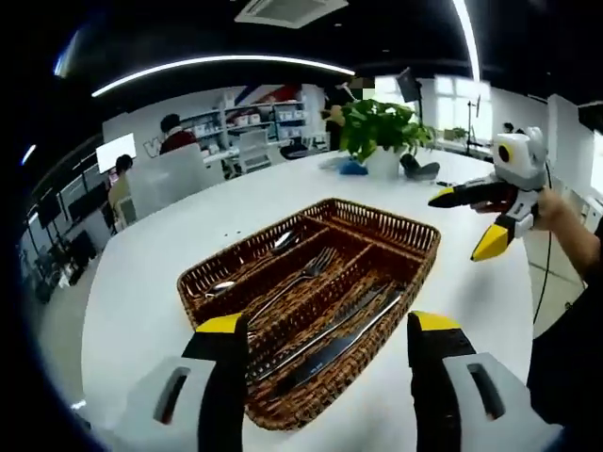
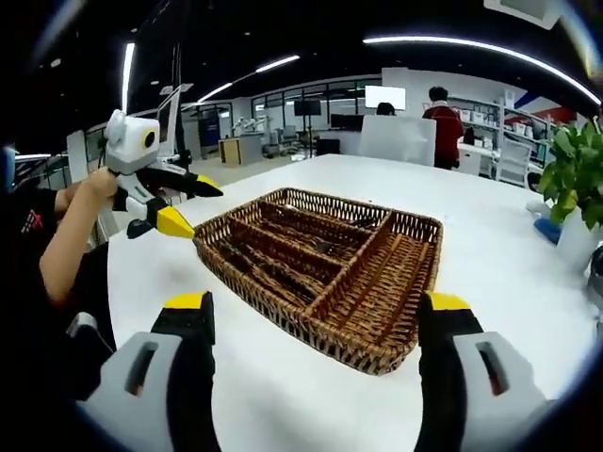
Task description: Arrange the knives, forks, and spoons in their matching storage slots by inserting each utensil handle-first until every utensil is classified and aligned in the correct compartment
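Note:
A brown wicker tray point(image 1: 415, 235) with long compartments lies on the white table. In the left gripper view, spoons point(image 1: 222, 286) rest in its left slot, forks point(image 1: 315, 267) in the middle one and knives point(image 1: 350, 331) in the right one. My left gripper point(image 1: 327, 325) hovers open at the tray's near end, holding nothing. Right of the tray, my right gripper point(image 1: 466, 220) is open and empty in a hand. In the right gripper view the tray point(image 2: 377, 353) lies just ahead of my open right gripper point(image 2: 317, 303), and the left gripper point(image 2: 191, 204) is at its left end.
A potted plant point(image 1: 379, 127) in a white pot stands at the table's far side, also visible as the plant point(image 2: 575, 174) at the right. A person's arm point(image 2: 66, 235) reaches in from the left. Shelves, desks and people are in the background.

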A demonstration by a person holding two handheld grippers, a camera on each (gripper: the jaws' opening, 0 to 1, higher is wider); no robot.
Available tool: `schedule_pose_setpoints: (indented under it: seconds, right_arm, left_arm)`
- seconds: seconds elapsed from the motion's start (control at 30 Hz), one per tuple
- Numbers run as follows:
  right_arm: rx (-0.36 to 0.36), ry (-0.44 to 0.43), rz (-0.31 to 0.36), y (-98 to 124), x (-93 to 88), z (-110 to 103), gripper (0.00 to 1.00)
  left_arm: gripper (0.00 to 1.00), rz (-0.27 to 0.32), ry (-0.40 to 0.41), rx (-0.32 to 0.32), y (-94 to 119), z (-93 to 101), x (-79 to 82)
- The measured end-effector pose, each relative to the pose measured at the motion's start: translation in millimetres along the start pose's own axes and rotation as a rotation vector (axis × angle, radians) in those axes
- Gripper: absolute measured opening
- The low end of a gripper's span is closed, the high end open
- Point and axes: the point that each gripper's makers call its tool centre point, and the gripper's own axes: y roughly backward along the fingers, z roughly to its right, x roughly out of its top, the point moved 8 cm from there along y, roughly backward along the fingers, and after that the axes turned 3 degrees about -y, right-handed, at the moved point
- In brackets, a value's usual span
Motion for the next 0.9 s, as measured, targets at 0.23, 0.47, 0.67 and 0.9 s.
schedule_pose_setpoints:
  seconds: [0.23, 0.47, 0.67, 0.9]
  right_arm:
    - [-0.047, -0.010, 0.009, 11, 2.4, -6, 1.00]
    - [-0.069, -0.021, 0.019, 18, 6.5, -15, 1.00]
    - [-0.086, -0.028, 0.017, 21, 5.6, -15, 1.00]
    - [-0.102, -0.032, 0.019, 27, 3.3, -16, 1.00]
  left_arm:
    - [0.82, 0.036, 0.059, 0.111, 18, 9.3, -8.4]
    - [0.91, 0.069, 0.125, 0.201, 36, 13.5, -13.3]
    - [0.99, 0.068, 0.144, 0.243, 44, 21.0, -17.2]
    - [0.99, 0.050, 0.172, 0.278, 50, 23.7, -24.3]
